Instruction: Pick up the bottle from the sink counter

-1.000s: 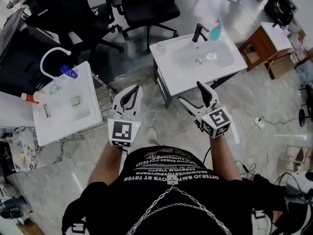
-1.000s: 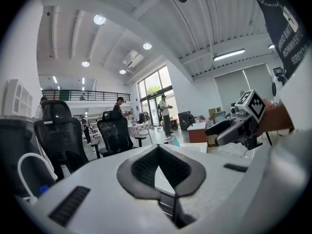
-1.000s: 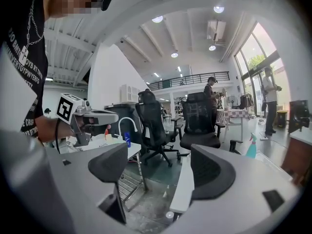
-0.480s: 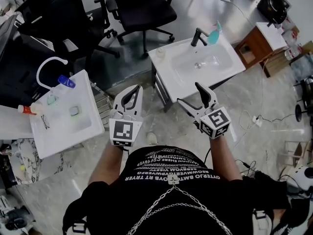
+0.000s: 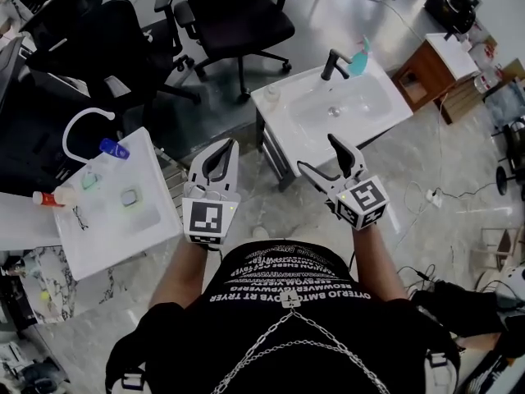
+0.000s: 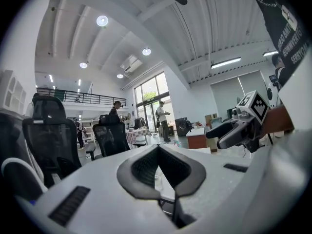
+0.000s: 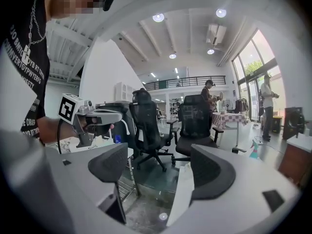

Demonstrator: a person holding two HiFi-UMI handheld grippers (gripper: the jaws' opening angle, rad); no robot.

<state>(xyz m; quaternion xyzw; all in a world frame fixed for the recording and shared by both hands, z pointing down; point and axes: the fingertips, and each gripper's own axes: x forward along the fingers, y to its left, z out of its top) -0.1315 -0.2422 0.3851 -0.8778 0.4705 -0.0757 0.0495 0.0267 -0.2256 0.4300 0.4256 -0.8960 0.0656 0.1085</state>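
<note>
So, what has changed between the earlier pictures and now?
Only the camera drifted, so the sink counter with the white tap shows lower. Nothing was gripped or released. The left gripper stays shut, the right gripper open, both empty, away from the teal spray bottle.

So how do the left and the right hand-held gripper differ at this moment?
The left hand-held gripper has its jaws closed, tips touching, while the right hand-held gripper has its jaws wide apart. In the head view the left one sits nearly square to the camera, and the right one is turned at an angle. Both are empty and are held in front of the person, over the floor.
</note>
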